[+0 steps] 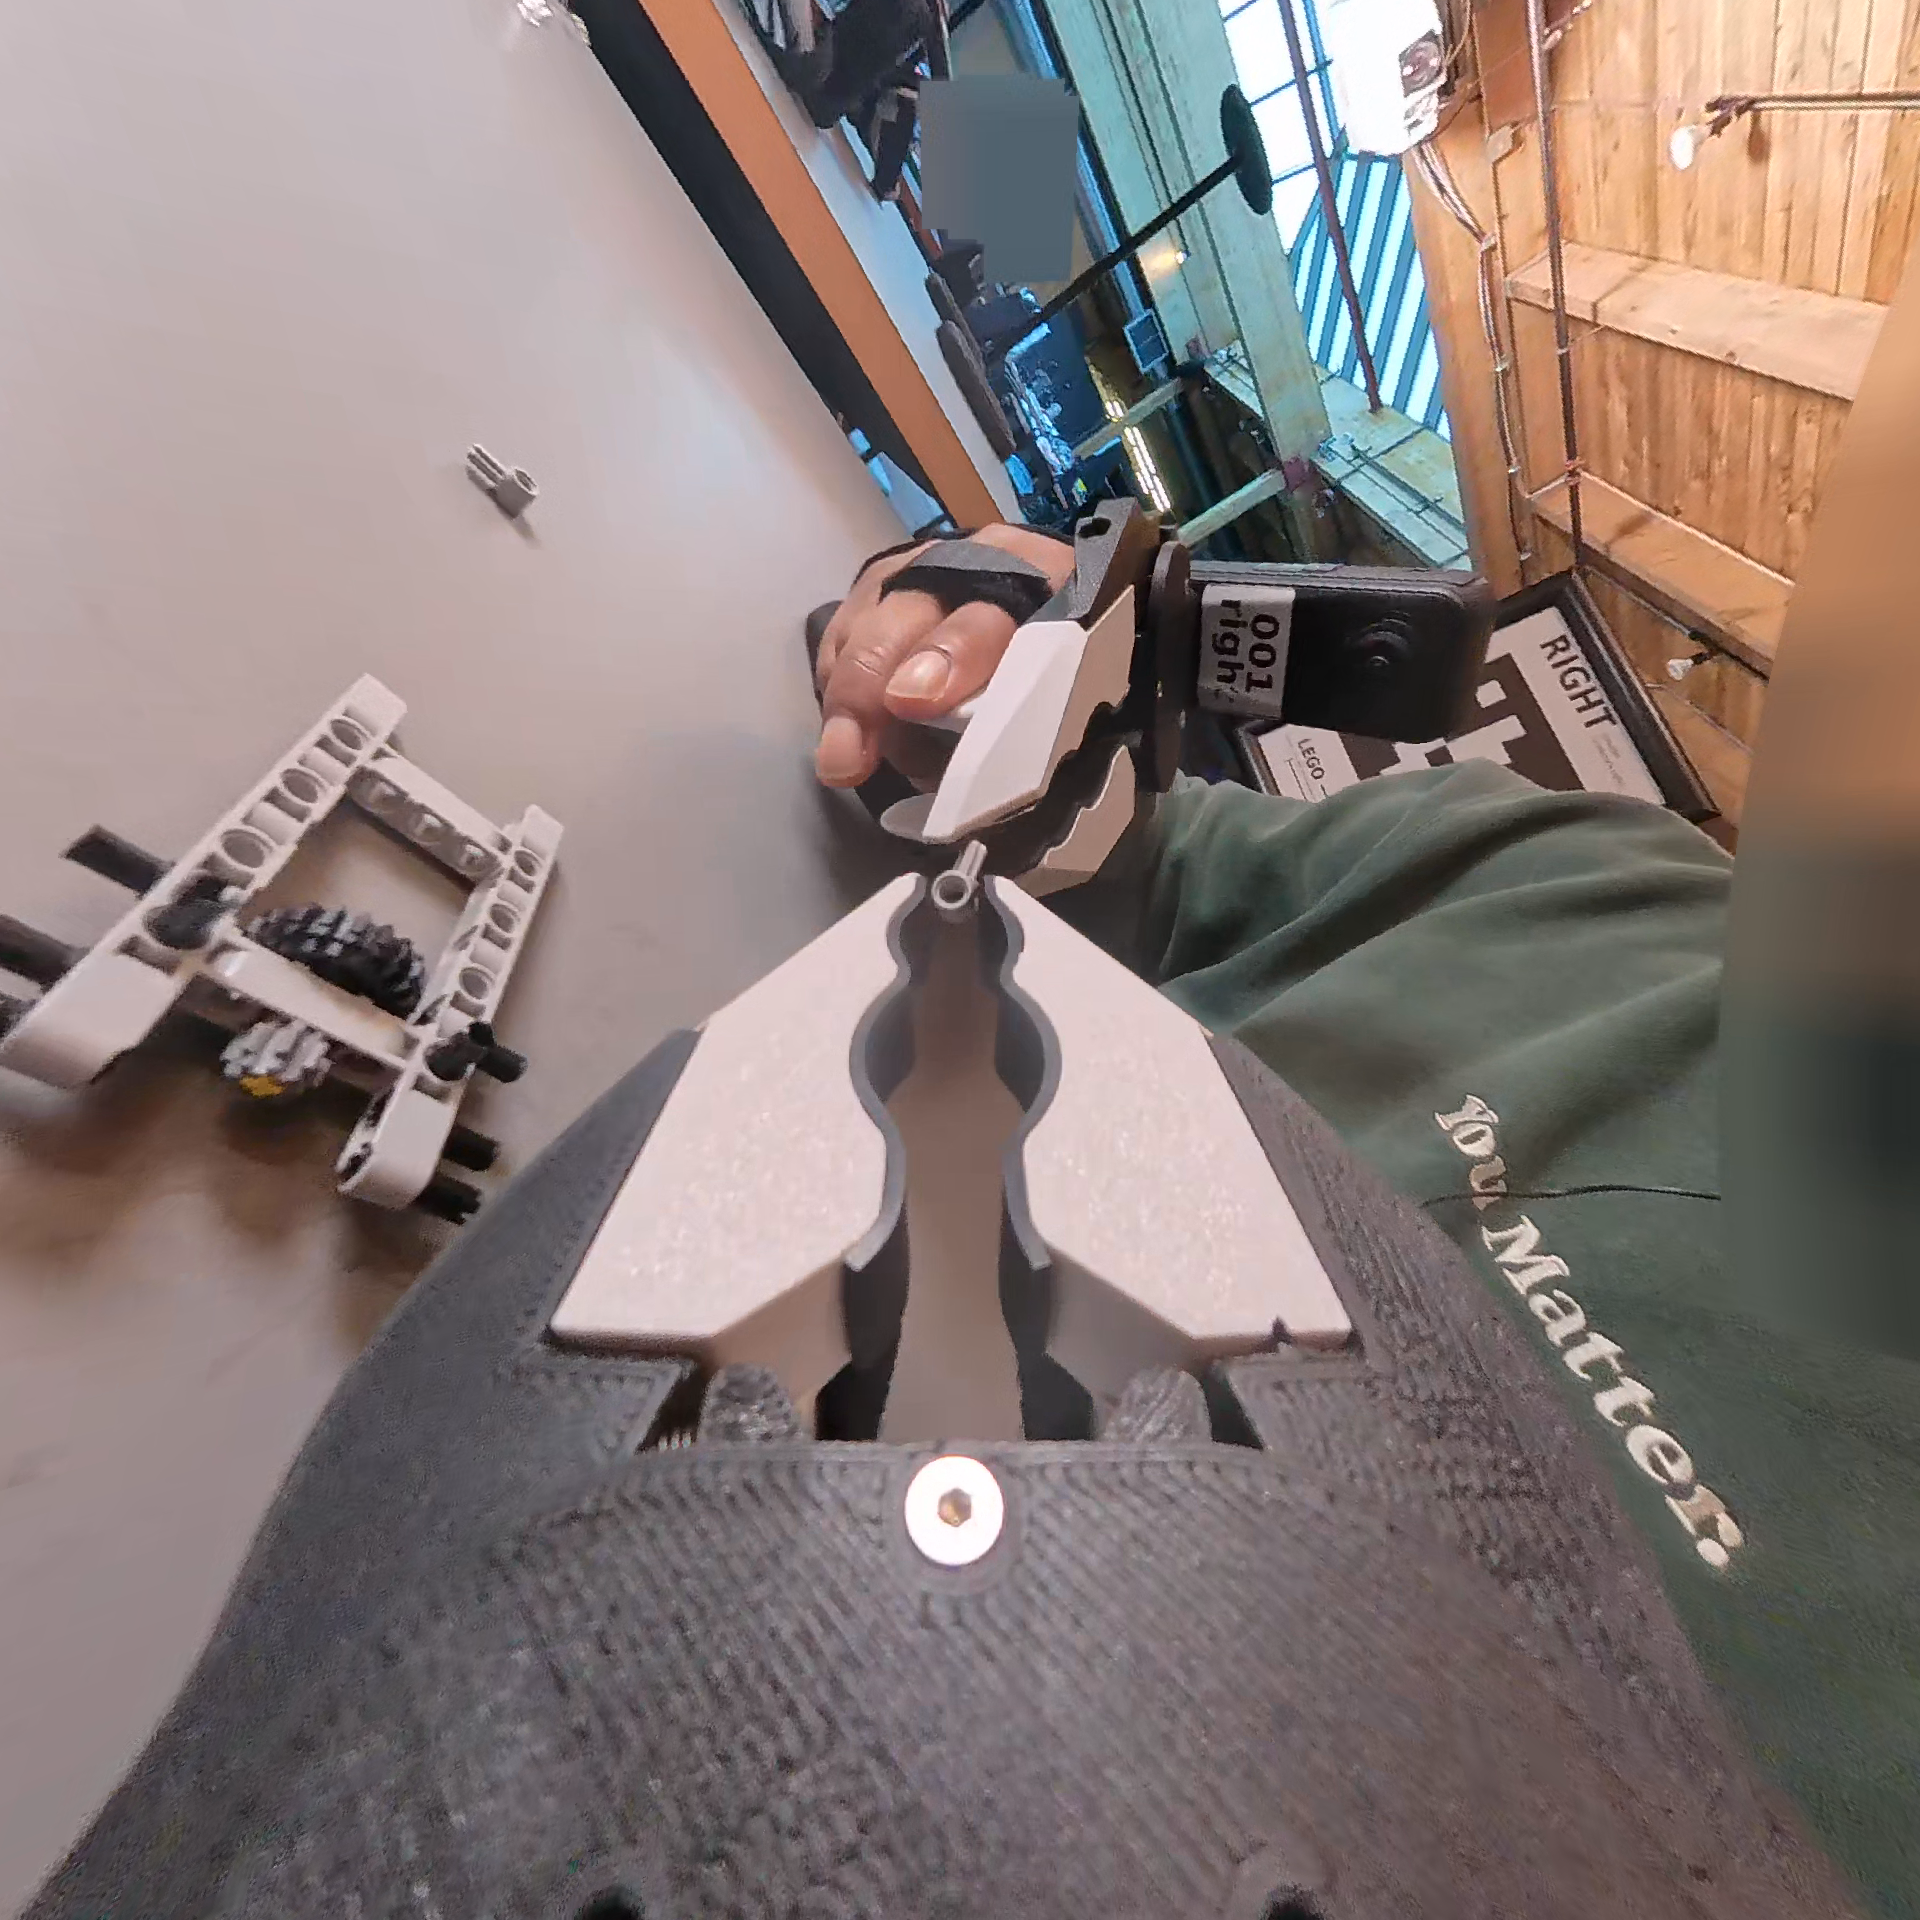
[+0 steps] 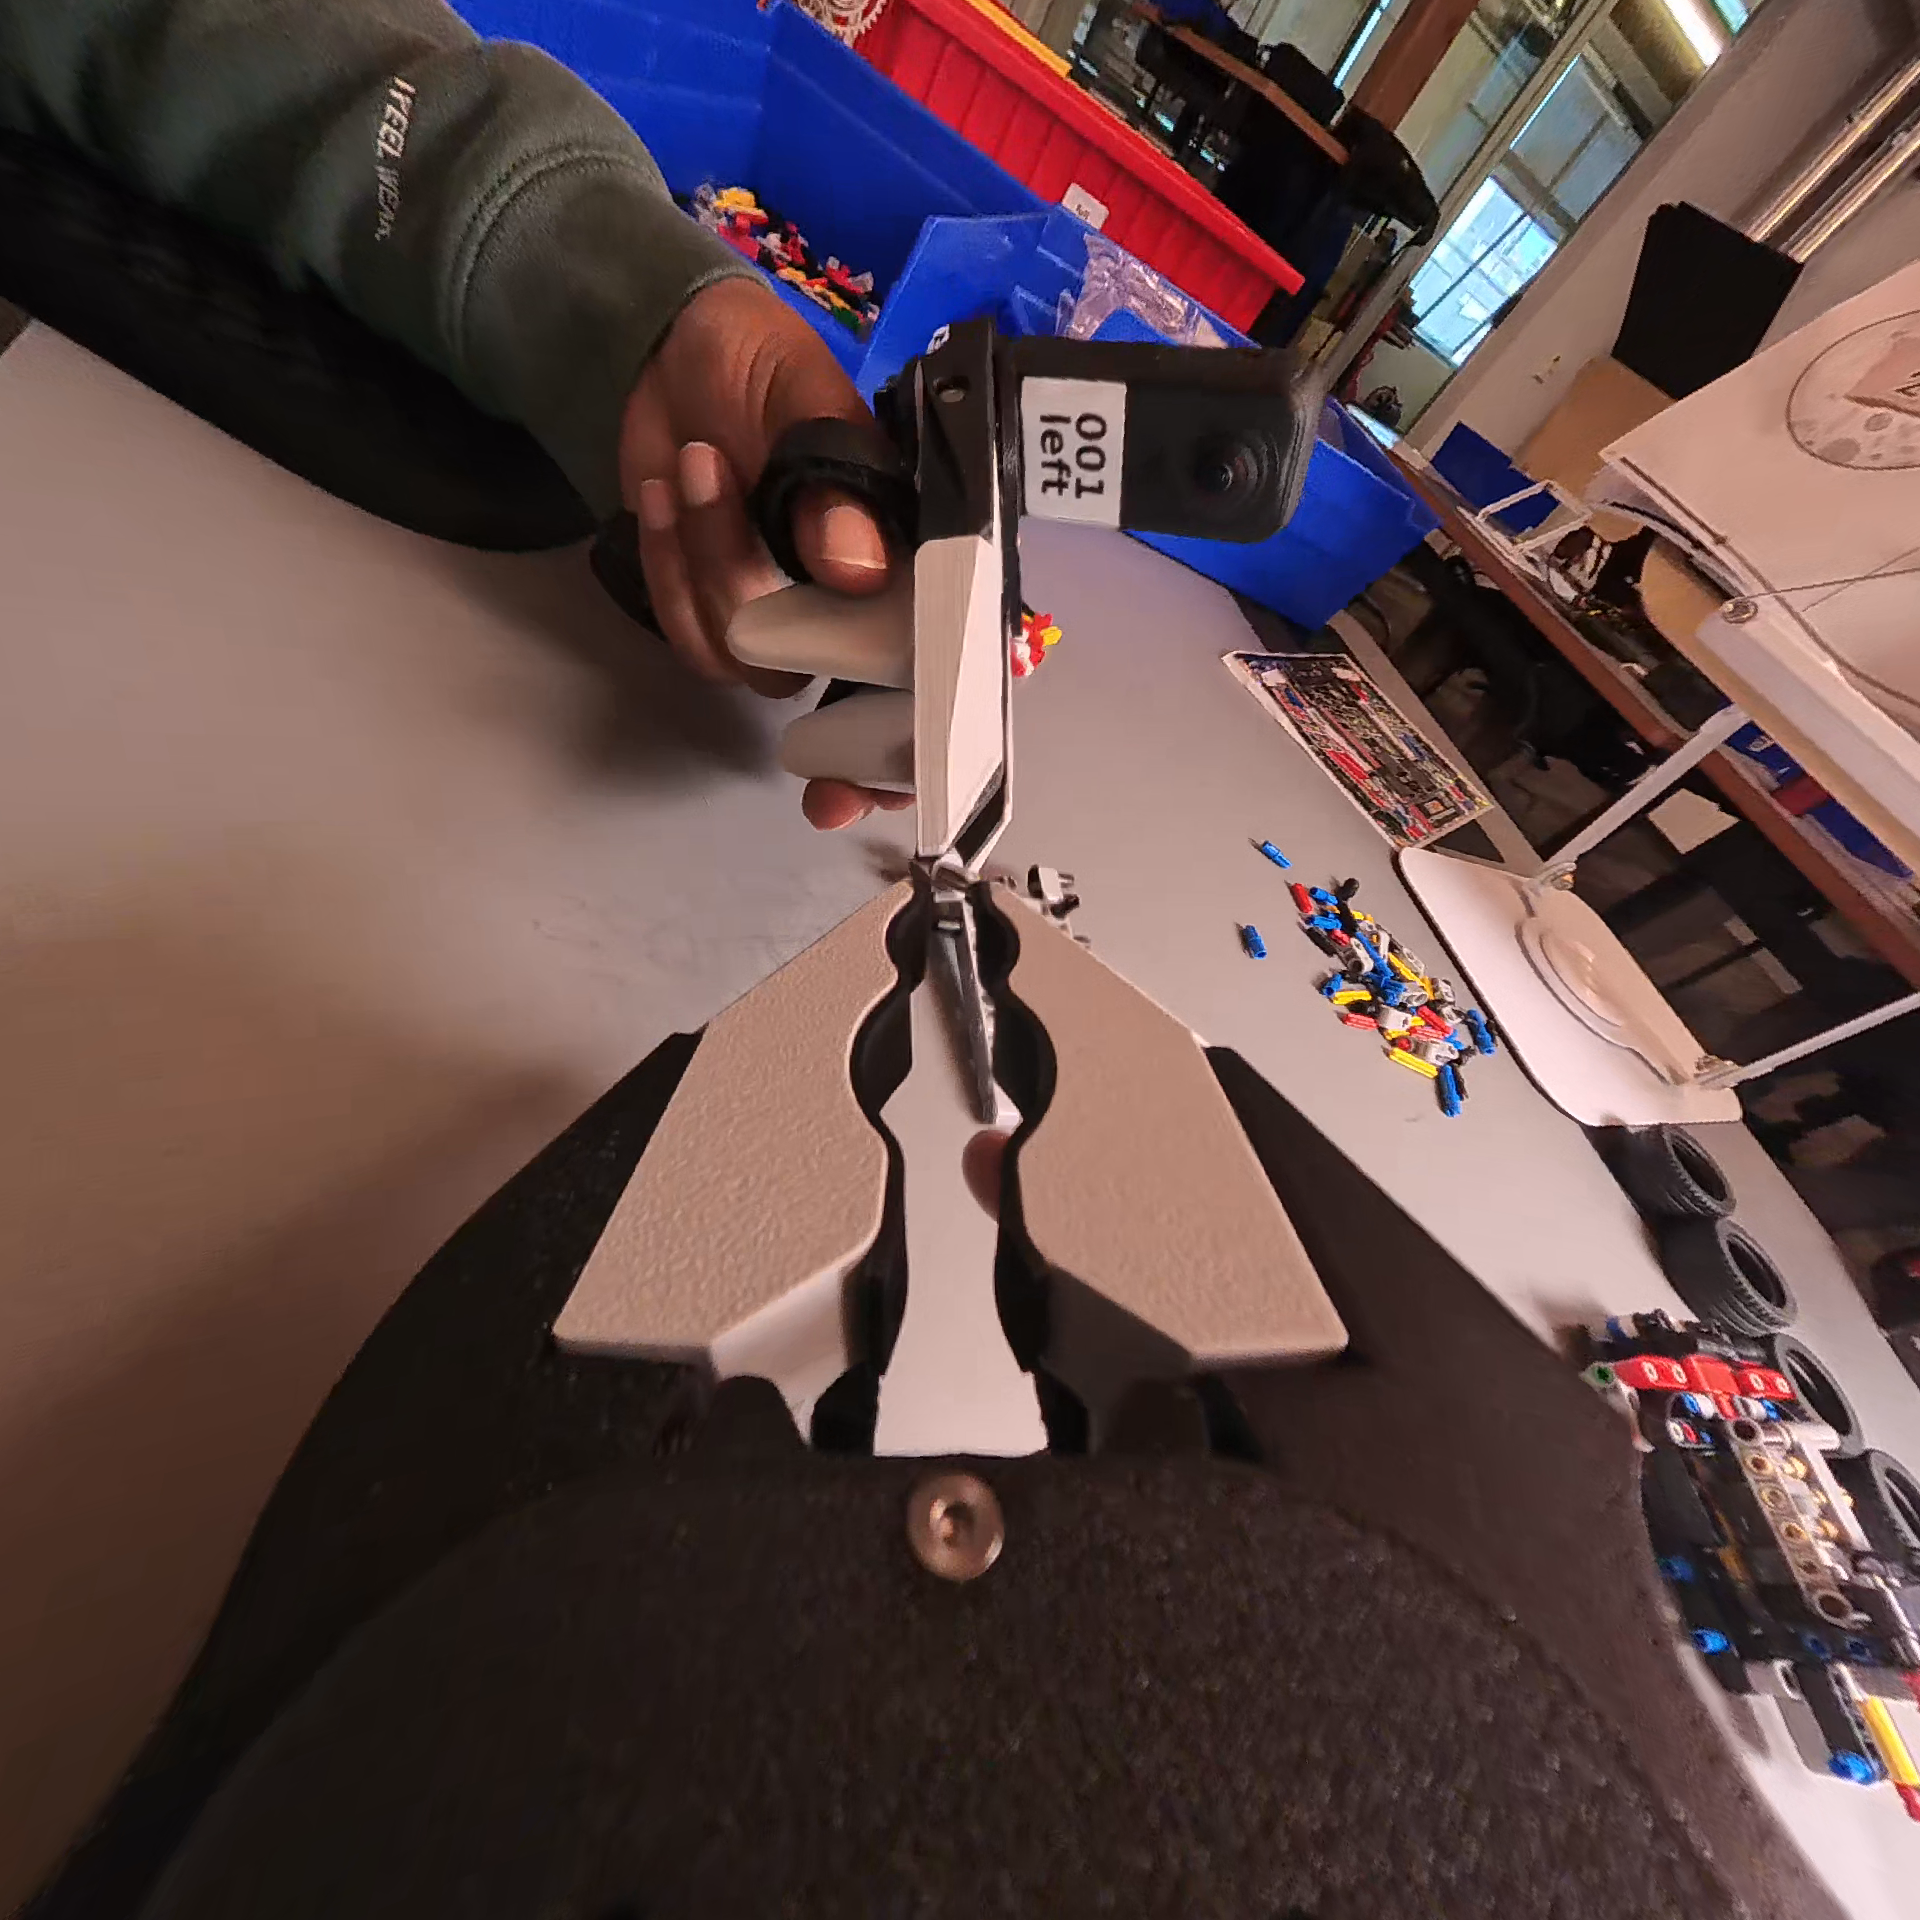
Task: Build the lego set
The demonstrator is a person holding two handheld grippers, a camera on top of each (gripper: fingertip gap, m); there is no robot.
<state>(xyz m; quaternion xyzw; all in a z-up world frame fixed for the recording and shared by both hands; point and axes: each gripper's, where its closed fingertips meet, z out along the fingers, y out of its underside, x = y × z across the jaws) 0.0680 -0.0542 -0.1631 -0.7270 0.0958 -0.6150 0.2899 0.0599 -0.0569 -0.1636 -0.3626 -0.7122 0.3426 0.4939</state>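
My left gripper is shut on a small grey connector at its fingertips. My right gripper is shut on a dark grey axle that runs back between its fingers. The two grippers meet tip to tip above the table, and a thin grey pin end joins the connector to the right gripper's tips. The right gripper shows from above in the left wrist view, and the left gripper comes down from above in the right wrist view. A white beam frame with a black gear lies on the table to the left.
A loose grey connector lies farther off on the table. A pile of small coloured pieces, a booklet, a white lamp base, black tyres and a partly built car chassis are at the right. Blue bins stand behind. Left and right tips are no more than a few centimetres apart.
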